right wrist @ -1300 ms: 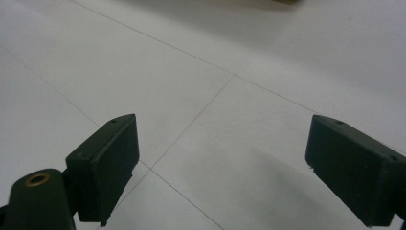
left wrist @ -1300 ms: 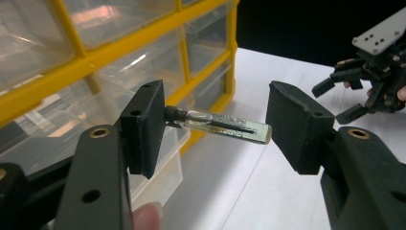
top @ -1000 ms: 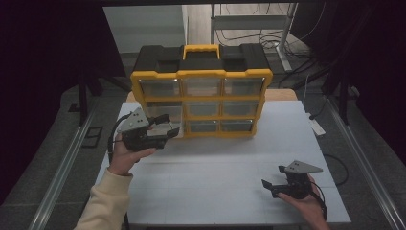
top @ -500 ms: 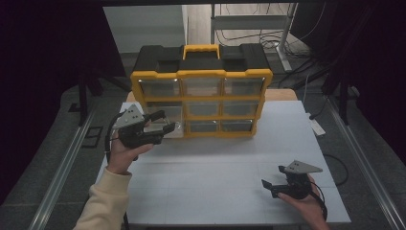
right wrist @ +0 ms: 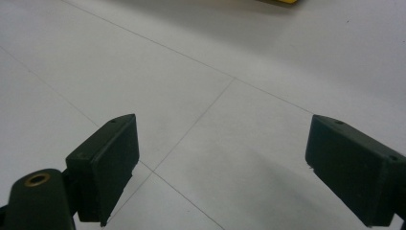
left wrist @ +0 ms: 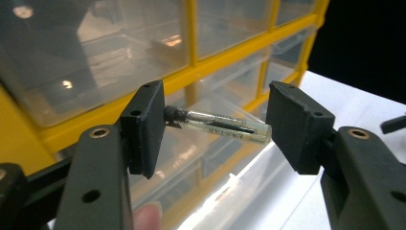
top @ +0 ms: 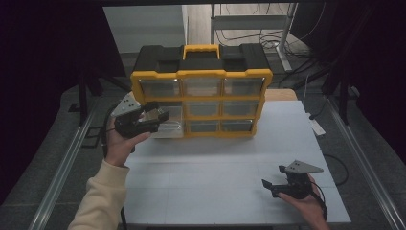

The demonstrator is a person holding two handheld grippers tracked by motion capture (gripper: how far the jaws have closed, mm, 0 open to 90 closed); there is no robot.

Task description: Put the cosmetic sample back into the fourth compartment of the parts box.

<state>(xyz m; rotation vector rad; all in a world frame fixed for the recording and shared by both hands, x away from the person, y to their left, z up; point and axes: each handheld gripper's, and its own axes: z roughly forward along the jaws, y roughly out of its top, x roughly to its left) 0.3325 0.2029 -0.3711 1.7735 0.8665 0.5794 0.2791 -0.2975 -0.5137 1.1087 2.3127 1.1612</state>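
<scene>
Up at the left of the table (top: 225, 158), the left gripper (top: 160, 116) is held just in front of the organiser (top: 201, 91), level with its middle row of drawers. Its jaws clamp a small clear vial (left wrist: 225, 128) end to end: the dark cap presses against one pad and the glass base meets the other. The vial lies across the gap, slightly tilted, with dark print along its side. In the left gripper view (left wrist: 218, 127), the clear drawer fronts and yellow frame sit close behind the vial, and one drawer (left wrist: 225, 167) below it is pulled out partway. In the high view that open drawer (top: 167, 125) is in the left column, just beside the jaws. A fingertip shows at the bottom edge of the left gripper view, and a cream sleeve (top: 98, 201) covers the forearm.

The right gripper (top: 267, 184) rests low over the near right part of the table, well apart from the organiser. Its jaws stand wide with nothing between them; in the right gripper view (right wrist: 222, 167) bare white tabletop with thin seam lines lies beyond the two pads.
</scene>
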